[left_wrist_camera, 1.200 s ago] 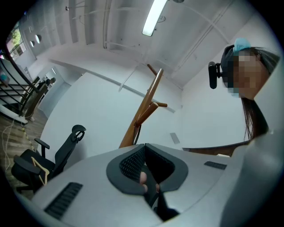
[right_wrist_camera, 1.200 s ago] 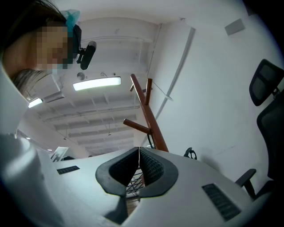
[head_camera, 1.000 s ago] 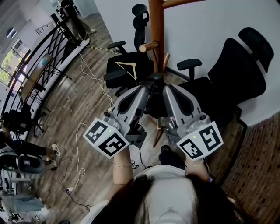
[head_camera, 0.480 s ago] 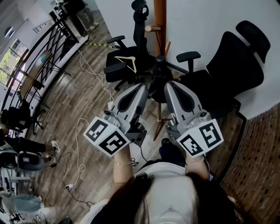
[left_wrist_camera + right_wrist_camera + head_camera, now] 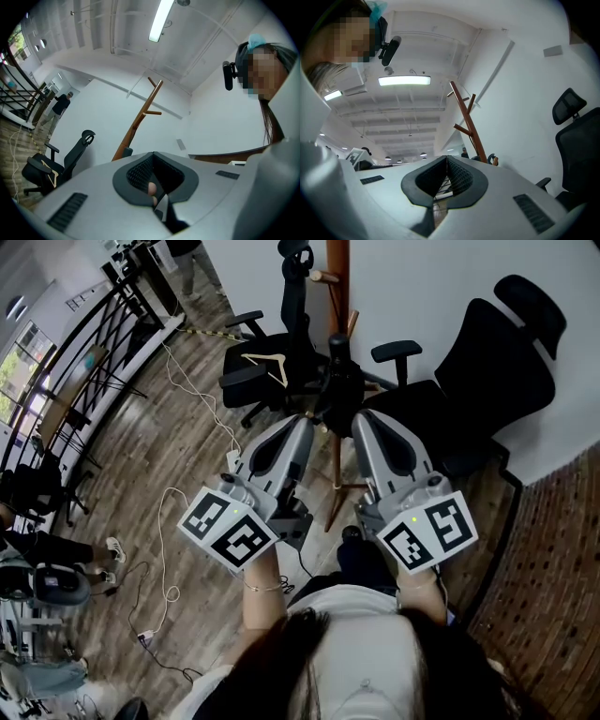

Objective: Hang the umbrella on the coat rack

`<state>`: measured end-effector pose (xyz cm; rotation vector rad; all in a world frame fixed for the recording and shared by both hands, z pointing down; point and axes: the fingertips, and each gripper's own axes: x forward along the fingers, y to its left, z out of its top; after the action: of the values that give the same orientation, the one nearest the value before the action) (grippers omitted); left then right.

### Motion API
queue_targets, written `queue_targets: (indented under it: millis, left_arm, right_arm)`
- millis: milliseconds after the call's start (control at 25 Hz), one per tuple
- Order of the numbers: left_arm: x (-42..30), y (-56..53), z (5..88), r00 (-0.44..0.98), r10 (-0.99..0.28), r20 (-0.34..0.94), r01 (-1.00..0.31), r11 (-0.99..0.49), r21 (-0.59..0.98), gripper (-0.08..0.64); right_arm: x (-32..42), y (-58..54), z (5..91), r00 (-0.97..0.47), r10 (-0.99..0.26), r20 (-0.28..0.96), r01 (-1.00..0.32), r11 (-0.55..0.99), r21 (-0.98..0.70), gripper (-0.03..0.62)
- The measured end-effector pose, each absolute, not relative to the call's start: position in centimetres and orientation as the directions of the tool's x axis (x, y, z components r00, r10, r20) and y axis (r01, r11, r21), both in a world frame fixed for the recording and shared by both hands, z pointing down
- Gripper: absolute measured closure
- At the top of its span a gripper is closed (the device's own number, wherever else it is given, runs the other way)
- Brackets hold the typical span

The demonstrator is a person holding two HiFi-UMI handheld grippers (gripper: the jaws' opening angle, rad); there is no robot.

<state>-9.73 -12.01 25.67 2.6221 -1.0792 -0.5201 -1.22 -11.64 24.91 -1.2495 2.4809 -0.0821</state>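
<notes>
The black folded umbrella (image 5: pixel 337 385) stands upright between my two grippers, its top pointing at the wooden coat rack (image 5: pixel 337 282). In the head view my left gripper (image 5: pixel 312 425) and right gripper (image 5: pixel 362 422) converge on its lower part, both shut. In the left gripper view the jaws (image 5: pixel 153 155) are shut with a pinkish knob and a grey strap of the umbrella (image 5: pixel 170 219) between the pads. The right gripper (image 5: pixel 446 158) also has its jaws together. The rack's pole and pegs (image 5: pixel 140 117) (image 5: pixel 468 124) rise just beyond both grippers. A short peg (image 5: pixel 323 277) sticks out left of the pole.
A black office chair (image 5: pixel 246 381) with a wooden hanger (image 5: pixel 269 367) on its seat stands left of the rack. A larger black chair (image 5: pixel 497 352) stands to the right. Cables (image 5: pixel 173 521) trail over the wood floor. A railing (image 5: pixel 84 352) runs along the left.
The umbrella's top has risen farther beyond the gripper tips, towards the rack. The rack and both chairs have slid upward in the head view. Both grippers stay shut.
</notes>
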Motion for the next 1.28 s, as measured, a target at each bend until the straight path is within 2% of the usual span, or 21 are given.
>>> queue_targets:
  millis: [1280]
  left_arm:
    - [-8.4,-4.9,26.7,0.709,-0.660,-0.250,-0.556,-0.740,0.378,0.552]
  right_arm:
    - [-1.3,-5.2,26.7,-0.522,-0.819,-0.239,-0.801,0.567,-0.192,0.557]
